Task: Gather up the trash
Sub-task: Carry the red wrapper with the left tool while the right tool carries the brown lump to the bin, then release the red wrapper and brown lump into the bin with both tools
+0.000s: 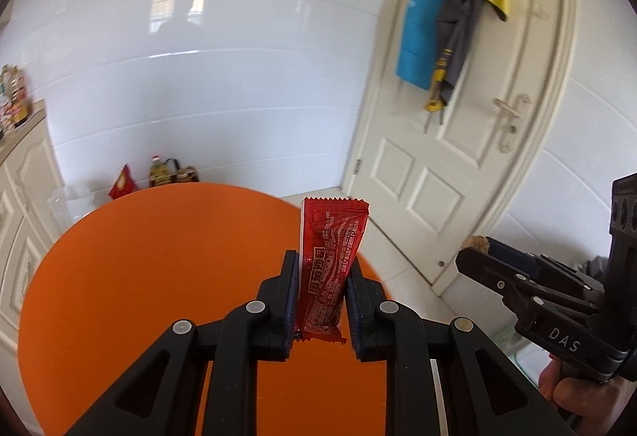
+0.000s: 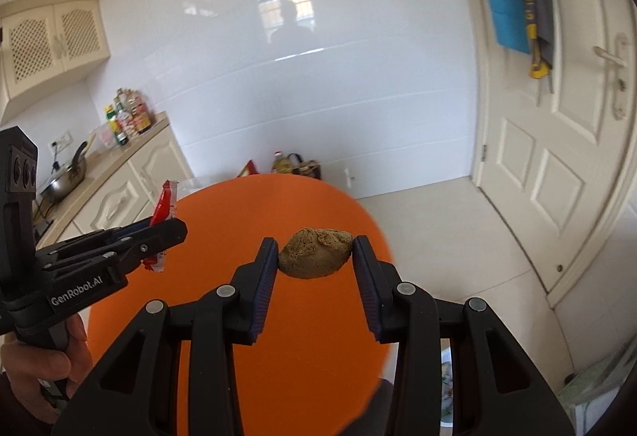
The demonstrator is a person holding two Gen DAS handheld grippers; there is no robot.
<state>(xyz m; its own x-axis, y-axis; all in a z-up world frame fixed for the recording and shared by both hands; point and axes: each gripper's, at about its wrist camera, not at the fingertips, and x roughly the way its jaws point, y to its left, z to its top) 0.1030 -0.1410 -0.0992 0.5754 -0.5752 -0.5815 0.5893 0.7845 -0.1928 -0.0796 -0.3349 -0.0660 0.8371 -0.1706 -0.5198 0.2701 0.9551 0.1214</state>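
Note:
My left gripper (image 1: 322, 276) is shut on a red snack wrapper (image 1: 332, 257), which stands upright between the pads above the round orange table (image 1: 139, 276). In the right wrist view that same left gripper (image 2: 175, 229) shows at the left with the red wrapper (image 2: 164, 207) sticking up from it. My right gripper (image 2: 314, 249) is shut on a brown crumpled lump (image 2: 316, 253), held in the air over the orange table (image 2: 278, 316). At the right edge of the left wrist view, the right gripper (image 1: 471, 251) carries the brown lump (image 1: 475, 243) at its tip.
A white panelled door (image 1: 458, 157) with hanging cloths stands at the right. Cream cabinets (image 2: 131, 181) with a wok and bottles line the left wall. Bags and a bottle (image 1: 167, 173) sit on the floor behind the table. A hand (image 2: 43, 364) grips the left handle.

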